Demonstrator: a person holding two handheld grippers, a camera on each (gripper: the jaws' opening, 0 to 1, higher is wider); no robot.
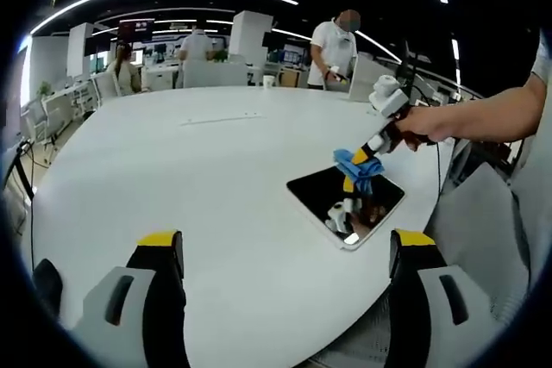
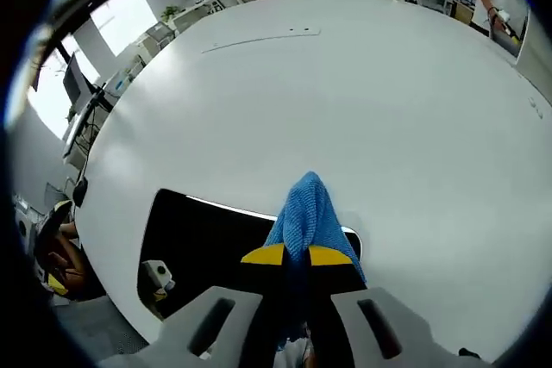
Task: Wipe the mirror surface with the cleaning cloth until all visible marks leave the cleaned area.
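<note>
On mirror (image 2: pixel 207 239): unlabelled blue cloth (image 2: pixel 306 213)

White table (image 1: pixel 172 178); three people (image 1: pixel 335 40) standing, sitting beyond; office desks (image 1: pixel 52 101).

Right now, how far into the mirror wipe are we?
Done: the right gripper has the blue cloth clamped and set on the mirror. In hand: wiping near the mirror's far edge. Left: I can't make out marks on the dark glass, so cleanliness is unconfirmed. The left gripper hangs open, apart from it.
</note>
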